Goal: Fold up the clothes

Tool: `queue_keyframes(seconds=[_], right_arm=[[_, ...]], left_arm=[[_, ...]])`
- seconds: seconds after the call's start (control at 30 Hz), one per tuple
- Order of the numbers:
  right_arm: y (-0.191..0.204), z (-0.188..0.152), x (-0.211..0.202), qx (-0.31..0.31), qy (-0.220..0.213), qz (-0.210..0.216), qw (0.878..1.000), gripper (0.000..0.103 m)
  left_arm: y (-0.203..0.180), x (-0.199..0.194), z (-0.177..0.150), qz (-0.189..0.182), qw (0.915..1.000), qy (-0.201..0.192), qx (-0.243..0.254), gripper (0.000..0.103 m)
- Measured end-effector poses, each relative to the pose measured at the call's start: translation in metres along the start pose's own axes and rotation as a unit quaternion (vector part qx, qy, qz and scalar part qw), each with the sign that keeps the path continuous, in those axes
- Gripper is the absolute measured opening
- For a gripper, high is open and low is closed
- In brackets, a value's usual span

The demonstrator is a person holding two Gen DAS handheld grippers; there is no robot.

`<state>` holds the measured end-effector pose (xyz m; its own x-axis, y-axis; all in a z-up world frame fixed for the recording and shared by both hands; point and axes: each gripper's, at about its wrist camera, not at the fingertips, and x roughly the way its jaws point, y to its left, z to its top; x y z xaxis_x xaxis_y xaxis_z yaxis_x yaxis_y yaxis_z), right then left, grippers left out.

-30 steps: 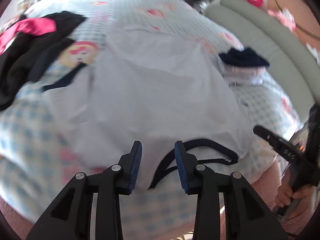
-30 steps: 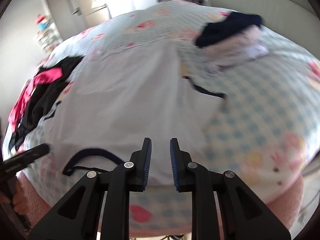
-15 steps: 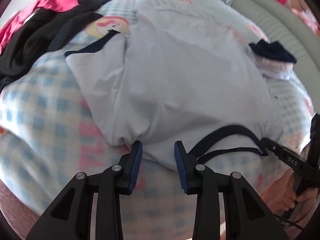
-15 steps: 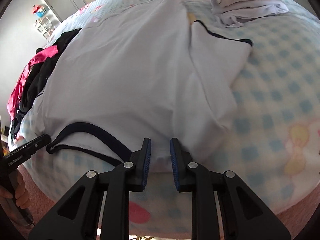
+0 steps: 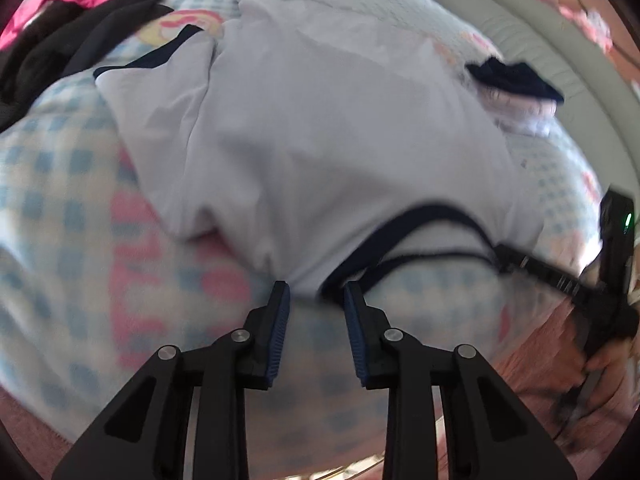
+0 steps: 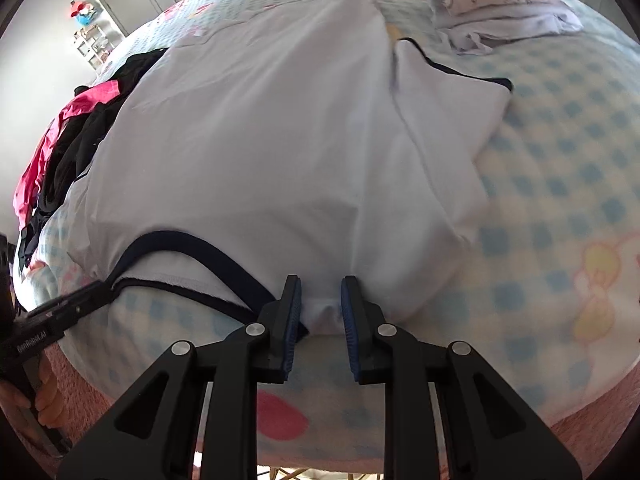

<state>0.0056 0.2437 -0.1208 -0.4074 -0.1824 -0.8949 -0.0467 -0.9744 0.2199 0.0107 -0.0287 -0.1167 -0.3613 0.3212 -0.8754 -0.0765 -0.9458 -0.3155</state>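
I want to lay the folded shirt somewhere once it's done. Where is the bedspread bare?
Bare checked bedspread lies right of the white shirt, below the folded stack. A smaller patch sits left of the shirt, below the black and pink clothes. Both far corners are crowded.

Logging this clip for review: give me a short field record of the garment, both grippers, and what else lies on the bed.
garment: white T-shirt with navy collar, spread flat, collar nearest the grippers
surface: blue checked cartoon bedspread
left gripper: at the shoulder edge left of the collar, jaws closing, cloth edge at the fingertips, grip not confirmed
right gripper: narrow gap, shoulder cloth bunched between the pads
folded stack: pale clothes, a navy piece on top, far right
unfolded pile: black and pink clothes, far left
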Motion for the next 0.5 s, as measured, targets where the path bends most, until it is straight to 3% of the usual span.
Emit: queue_keyframes(seconds=[0.17, 0.3, 0.4, 0.5], right_arm=[[-0.003, 0.0, -0.01, 0.02, -0.01, 0.014, 1.0, 0.021], [0.006, 0.001, -0.017, -0.003, -0.024, 0.014, 1.0, 0.021], [0.01, 0.003, -0.015, -0.015, -0.022, 0.009, 1.0, 0.021], [0.011, 0.003, -0.013, -0.024, -0.02, 0.003, 1.0, 0.023]], left_arm=[[-0.008, -0.024, -0.003, -0.04, 0.998, -0.044, 0.022, 0.03], [-0.019, -0.032, 0.01, -0.029, 0.9953, -0.084, 0.038, 0.03], [-0.028, -0.015, 0.023, 0.004, 0.9956, -0.073, 0.059, 0.03], [-0.031, 0.014, 0.029, 0.036, 0.9967, -0.03, 0.066, 0.03]])
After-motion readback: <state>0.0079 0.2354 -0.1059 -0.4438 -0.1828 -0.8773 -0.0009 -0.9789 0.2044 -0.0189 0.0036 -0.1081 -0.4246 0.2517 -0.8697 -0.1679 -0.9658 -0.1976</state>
